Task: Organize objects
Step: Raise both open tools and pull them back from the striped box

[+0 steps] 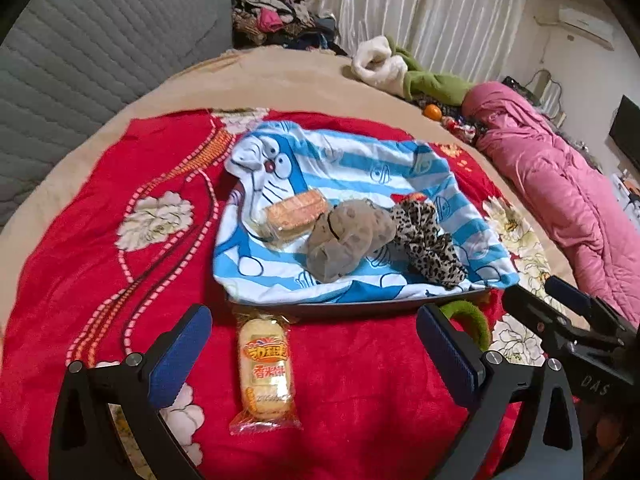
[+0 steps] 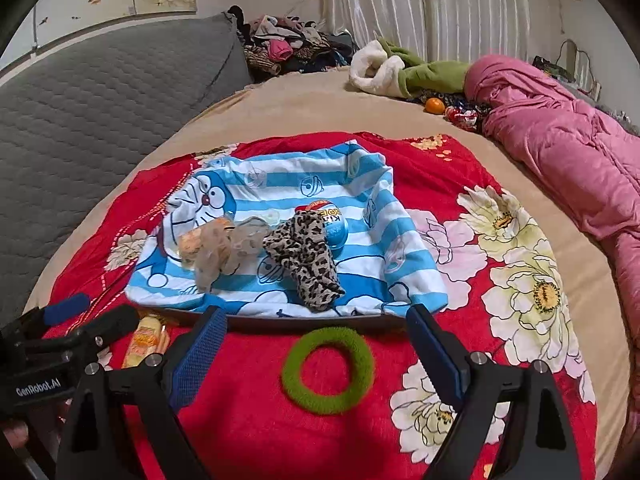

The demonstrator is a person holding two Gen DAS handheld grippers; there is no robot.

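A tray covered with a blue-striped cartoon cloth (image 1: 352, 160) (image 2: 280, 184) lies on the red floral blanket. On it rest a wrapped cracker pack (image 1: 294, 212), a beige scrunchie (image 1: 348, 236) (image 2: 224, 246), a leopard scrunchie (image 1: 428, 236) (image 2: 306, 256) and a blue egg-shaped toy (image 2: 334, 222). My left gripper (image 1: 316, 344) stands open above a wrapped rice-cake snack (image 1: 266, 372) (image 2: 146, 338) lying on the blanket, not touching it. My right gripper (image 2: 316, 348) stands open above a green fuzzy ring (image 2: 328, 370) (image 1: 472, 320), also apart from it.
The red blanket (image 1: 100, 260) (image 2: 460, 208) covers a beige bed. A grey quilted headboard (image 1: 80, 60) is at left, a pink duvet (image 2: 560, 152) at right. A clothes pile (image 2: 292, 48), a white-green garment (image 2: 392, 68) and an orange (image 2: 435, 106) lie at the back.
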